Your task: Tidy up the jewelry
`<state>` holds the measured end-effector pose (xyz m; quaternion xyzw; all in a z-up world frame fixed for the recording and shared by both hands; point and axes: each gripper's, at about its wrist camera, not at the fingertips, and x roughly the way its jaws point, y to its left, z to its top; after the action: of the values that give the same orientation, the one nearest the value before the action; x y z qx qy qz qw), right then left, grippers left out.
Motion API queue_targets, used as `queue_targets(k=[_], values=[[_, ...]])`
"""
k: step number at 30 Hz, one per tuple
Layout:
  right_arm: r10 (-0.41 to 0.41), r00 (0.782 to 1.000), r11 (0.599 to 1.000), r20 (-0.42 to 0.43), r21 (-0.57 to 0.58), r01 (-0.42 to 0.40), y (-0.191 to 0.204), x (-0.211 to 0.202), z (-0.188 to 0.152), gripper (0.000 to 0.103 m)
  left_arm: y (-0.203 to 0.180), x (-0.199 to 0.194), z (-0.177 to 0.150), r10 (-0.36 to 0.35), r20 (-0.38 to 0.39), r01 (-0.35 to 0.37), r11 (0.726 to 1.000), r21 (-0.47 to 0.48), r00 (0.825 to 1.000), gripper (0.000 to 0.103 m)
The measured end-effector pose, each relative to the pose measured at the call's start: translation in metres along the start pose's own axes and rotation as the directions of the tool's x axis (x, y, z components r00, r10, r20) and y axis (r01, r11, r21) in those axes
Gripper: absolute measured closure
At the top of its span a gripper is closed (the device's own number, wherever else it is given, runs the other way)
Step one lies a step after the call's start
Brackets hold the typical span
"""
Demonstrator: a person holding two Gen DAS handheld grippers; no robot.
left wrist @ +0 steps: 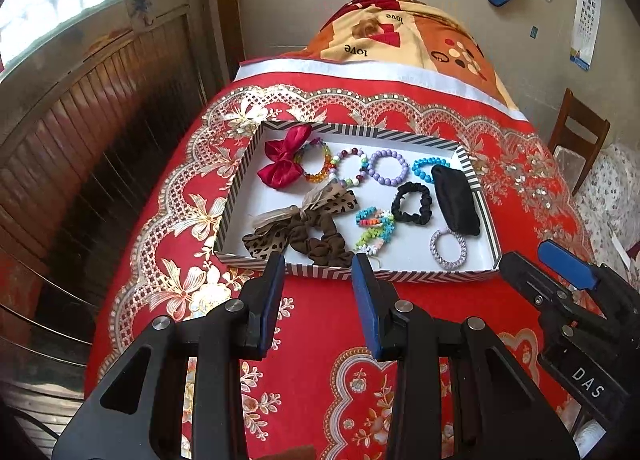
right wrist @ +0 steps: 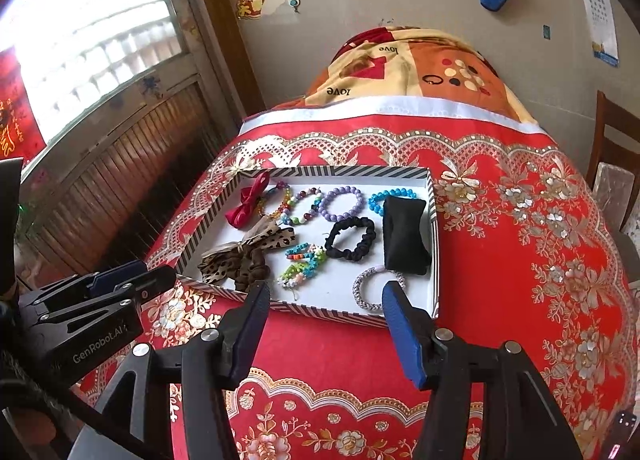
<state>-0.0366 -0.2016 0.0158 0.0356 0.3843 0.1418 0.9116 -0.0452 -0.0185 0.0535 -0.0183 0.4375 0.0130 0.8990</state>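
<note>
Left wrist view: striped-rim white cardboard tray [left wrist: 404,274] at centre already holds bracelets, scrunchies, bows; nothing left on cloth. Left gripper [left wrist: 318,266] & right gripper [right wrist: 322,294] spread, empty. Looks approx done.

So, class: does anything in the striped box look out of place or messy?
Mostly tidy. The black pad lies over the blue bead bracelet and touches the silver bracelet; the red bow overlaps the rainbow bracelet.
</note>
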Motion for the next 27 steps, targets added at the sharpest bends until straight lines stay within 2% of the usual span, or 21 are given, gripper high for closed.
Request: queue_targets(k=[27], values=[[0.005,1.0,1.0,-0.02,-0.013,-0.005,0.003,0.013,0.007,0.046,0.005,0.01,0.004,-0.001,-0.014,0.001,1.0,0.0,1.0,0.069]])
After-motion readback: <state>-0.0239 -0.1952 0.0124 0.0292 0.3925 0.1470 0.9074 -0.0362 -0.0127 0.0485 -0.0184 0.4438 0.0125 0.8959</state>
